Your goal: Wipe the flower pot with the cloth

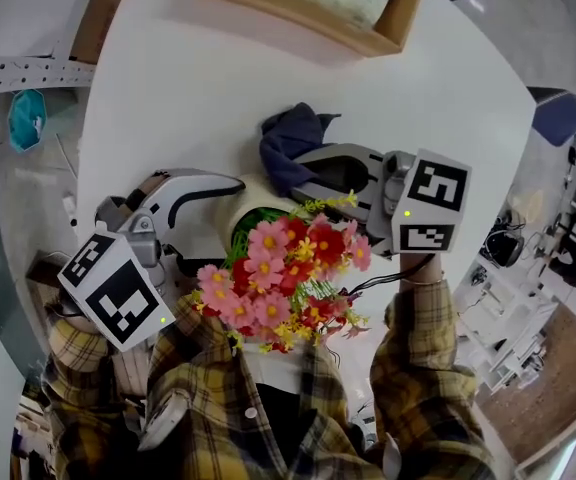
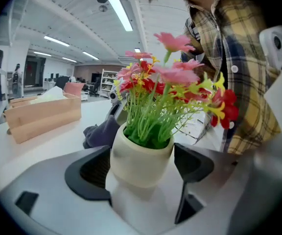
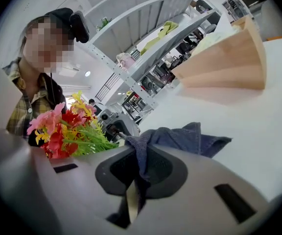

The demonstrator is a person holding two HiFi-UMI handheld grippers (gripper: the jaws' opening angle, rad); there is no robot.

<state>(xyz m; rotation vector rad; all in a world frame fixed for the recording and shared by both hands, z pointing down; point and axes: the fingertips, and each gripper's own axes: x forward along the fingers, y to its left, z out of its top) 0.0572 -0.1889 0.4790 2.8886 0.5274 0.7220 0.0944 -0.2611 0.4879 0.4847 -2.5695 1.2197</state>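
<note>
A cream flower pot (image 2: pixel 141 160) with pink, red and yellow artificial flowers (image 1: pixel 283 268) stands near the front edge of the white table (image 1: pixel 188 98). My left gripper (image 2: pixel 142 166) is closed around the pot, one jaw on each side of its body. In the head view the left gripper (image 1: pixel 228 203) comes in from the left, and the blooms hide most of the pot. A dark blue cloth (image 3: pixel 180 138) hangs bunched from my right gripper (image 3: pixel 140 169), which is shut on it. The cloth (image 1: pixel 290 140) sits just behind the flowers, by the right gripper (image 1: pixel 306 176).
A wooden box (image 1: pixel 308 13) holding pale material stands at the table's far edge, beyond the cloth. The table's curved edge runs to the left and right. Shelving and desks fill the room behind. The person's plaid sleeves (image 1: pixel 423 368) are close below the flowers.
</note>
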